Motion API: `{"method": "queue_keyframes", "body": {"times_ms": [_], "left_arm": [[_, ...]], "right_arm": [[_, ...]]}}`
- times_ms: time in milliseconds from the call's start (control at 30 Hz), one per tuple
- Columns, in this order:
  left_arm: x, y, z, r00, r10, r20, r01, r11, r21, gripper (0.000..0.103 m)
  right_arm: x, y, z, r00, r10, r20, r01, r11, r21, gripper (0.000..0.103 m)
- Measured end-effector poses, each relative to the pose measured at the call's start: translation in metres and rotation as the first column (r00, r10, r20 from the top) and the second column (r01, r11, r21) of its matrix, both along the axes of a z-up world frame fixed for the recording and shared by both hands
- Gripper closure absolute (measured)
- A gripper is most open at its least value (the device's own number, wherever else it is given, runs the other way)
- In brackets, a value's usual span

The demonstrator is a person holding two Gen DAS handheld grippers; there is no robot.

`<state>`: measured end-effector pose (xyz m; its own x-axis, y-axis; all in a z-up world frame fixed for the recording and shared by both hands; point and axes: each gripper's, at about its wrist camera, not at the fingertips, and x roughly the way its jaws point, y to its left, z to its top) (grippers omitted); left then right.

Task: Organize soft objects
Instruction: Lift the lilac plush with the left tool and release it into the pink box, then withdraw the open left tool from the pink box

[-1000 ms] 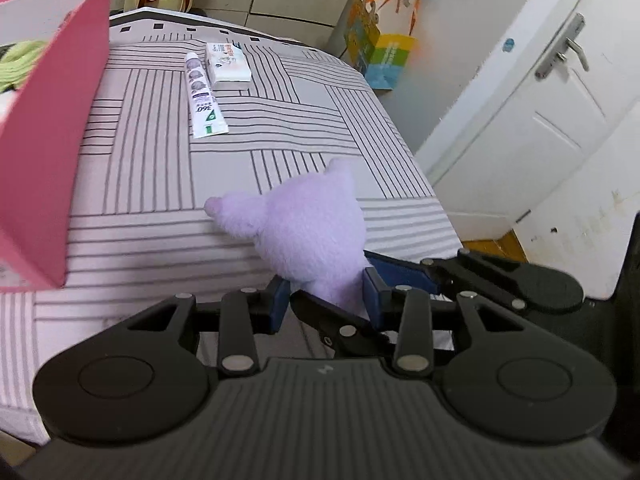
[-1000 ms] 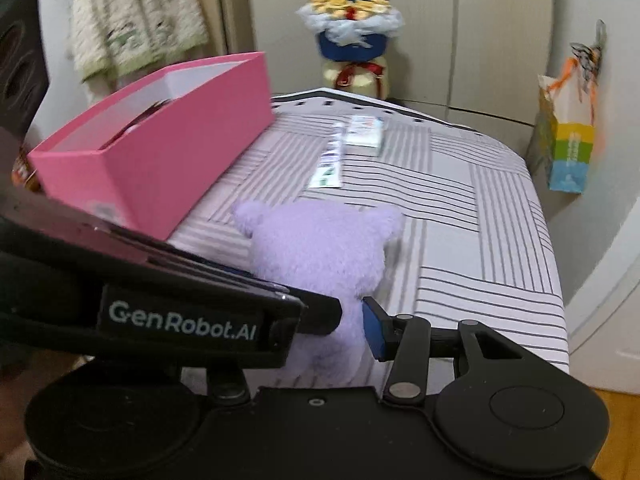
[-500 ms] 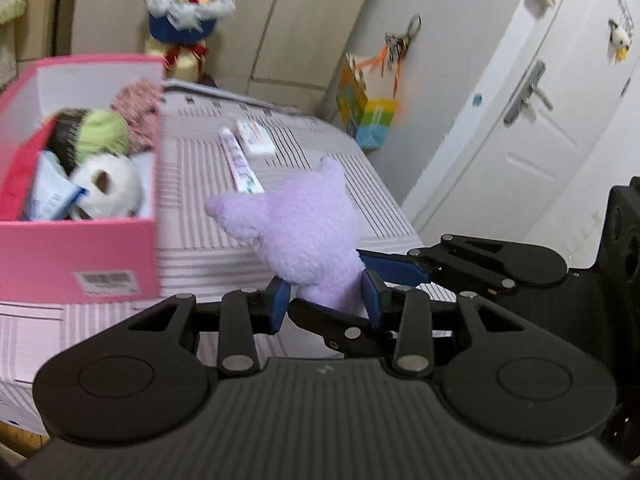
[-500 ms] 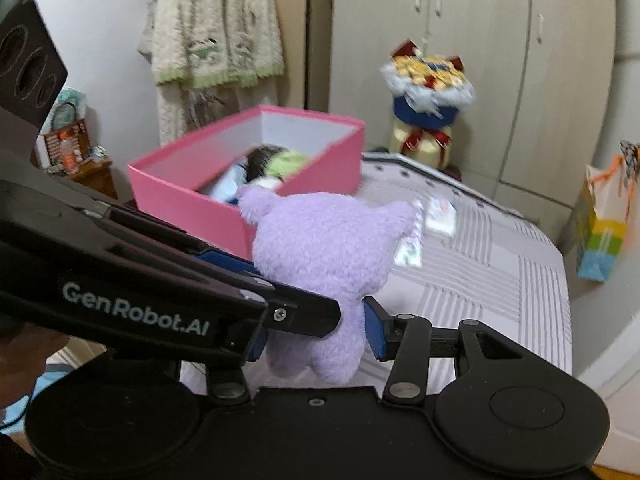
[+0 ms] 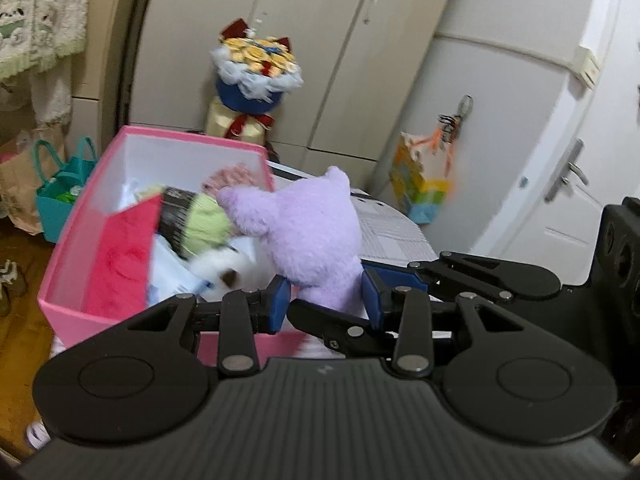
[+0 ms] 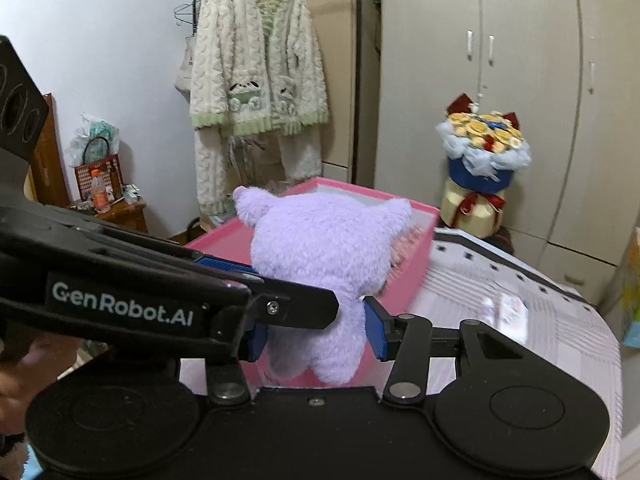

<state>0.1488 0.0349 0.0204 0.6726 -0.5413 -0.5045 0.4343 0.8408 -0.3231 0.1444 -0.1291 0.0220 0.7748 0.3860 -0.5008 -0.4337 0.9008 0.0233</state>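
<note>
A purple plush toy (image 5: 308,232) hangs in the air at the near edge of the pink box (image 5: 70,316). Both grippers hold it by its lower body. My left gripper (image 5: 325,302) is shut on it. My right gripper (image 6: 314,330) is shut on it too, and the toy (image 6: 324,248) blocks much of the pink box (image 6: 416,256) in that view. The box holds a green yarn ball (image 5: 200,220), a white plush (image 5: 228,268), a pink knit item (image 5: 232,178) and a red cloth (image 5: 120,256).
The box stands on a striped table (image 6: 560,340) with small packets (image 6: 508,312) on it. A flower bouquet (image 6: 480,160) and wardrobe doors stand behind. A cardigan (image 6: 252,92) hangs on the left. A teal bag (image 5: 60,196) sits on the floor.
Both grippers lifted the purple plush off the striped table and carried it left and up to the pink box. The box interior came into view.
</note>
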Motion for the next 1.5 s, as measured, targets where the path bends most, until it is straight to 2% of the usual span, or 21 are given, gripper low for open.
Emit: {"method": "queue_keyframes", "body": {"times_ms": [200,400,767,867,967,1033,1133,1233,1500], "left_arm": [[0.036,0.024,-0.007,0.997,0.072,0.003,-0.072,0.997,-0.005,0.066],[0.075,0.041,-0.021,0.990,0.128,-0.062,-0.130,0.991,-0.037,0.066],[0.119,0.043,-0.050,0.970,0.163,-0.180,-0.172,0.985,-0.030,0.066],[0.121,0.041,-0.055,0.964,0.179,-0.198,-0.187,0.982,-0.019,0.066],[0.116,0.035,-0.054,0.968,0.192,-0.162,-0.188,0.981,0.038,0.064],[0.113,0.036,-0.053,0.968,0.185,-0.168,-0.182,0.983,0.034,0.061],[0.105,0.040,-0.050,0.970,0.175,-0.170,-0.175,0.984,0.015,0.057],[0.094,0.042,-0.044,0.975,0.176,-0.139,-0.176,0.984,0.013,0.050],[0.060,0.037,-0.017,0.986,0.153,-0.066,-0.150,0.987,0.051,0.045]], "right_arm": [[0.039,0.023,-0.005,0.999,0.043,0.004,-0.043,0.999,0.009,0.049],[0.083,0.034,-0.014,0.993,0.088,-0.075,-0.084,0.995,0.047,0.049],[0.117,0.050,-0.036,0.987,0.060,-0.151,-0.070,0.996,-0.059,0.048],[0.115,0.056,-0.037,0.988,0.062,-0.143,-0.078,0.992,-0.103,0.045],[0.108,0.060,-0.036,0.991,0.058,-0.119,-0.077,0.984,-0.158,0.043],[0.102,0.059,-0.033,0.992,0.059,-0.111,-0.076,0.985,-0.156,0.039],[0.090,0.054,-0.025,0.993,0.036,-0.110,-0.053,0.987,-0.153,0.038],[0.073,0.050,-0.014,0.995,0.044,-0.088,-0.056,0.988,-0.142,0.035],[0.035,0.041,0.010,0.998,0.047,-0.038,-0.053,0.985,-0.167,0.033]]}}
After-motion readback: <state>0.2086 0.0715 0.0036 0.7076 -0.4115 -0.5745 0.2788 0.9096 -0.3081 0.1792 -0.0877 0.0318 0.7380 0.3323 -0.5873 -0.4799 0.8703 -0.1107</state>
